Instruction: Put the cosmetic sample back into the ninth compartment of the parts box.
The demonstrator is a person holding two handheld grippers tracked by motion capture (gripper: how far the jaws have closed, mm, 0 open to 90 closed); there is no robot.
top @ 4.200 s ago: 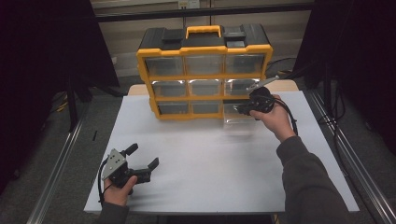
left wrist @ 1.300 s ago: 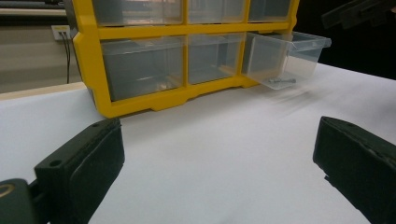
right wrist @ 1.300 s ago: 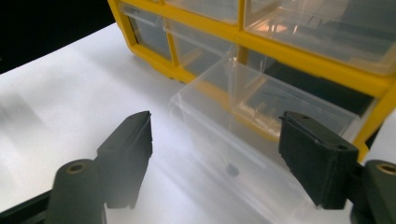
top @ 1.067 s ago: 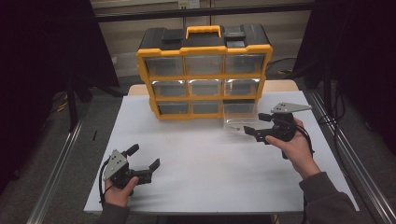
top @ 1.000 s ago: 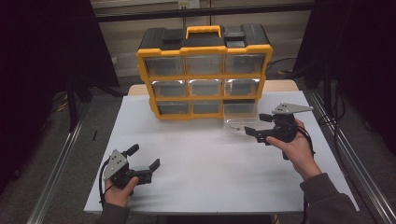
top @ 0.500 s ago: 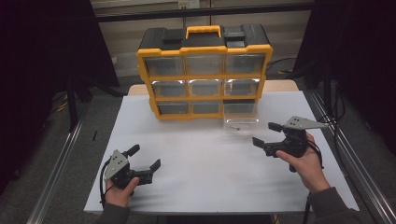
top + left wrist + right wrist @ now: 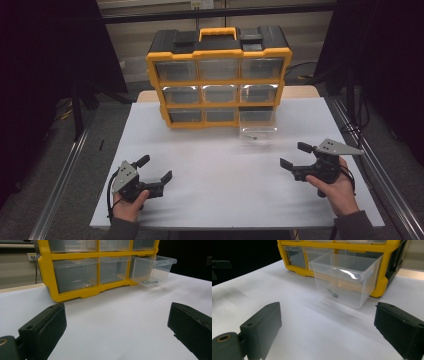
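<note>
The clear drawer (image 7: 345,277) stood pulled out, bolt (image 7: 333,293) inside, both grippers spread empty, so the right gripper (image 7: 299,160) needed a square approach.

— Where does the organizer (image 7: 219,80) stand?
— At the far edge of the table (image 7: 220,185), in the middle. Its bottom-right drawer (image 7: 258,129) is pulled out toward us.
— Anything in it?
— A screw (image 7: 333,293), I think; it is small.
— And the grippers?
— The left gripper (image 7: 154,172) sits at the near left, the right gripper (image 7: 295,156) at the near right, in front of the drawer, well apart from it.
</note>
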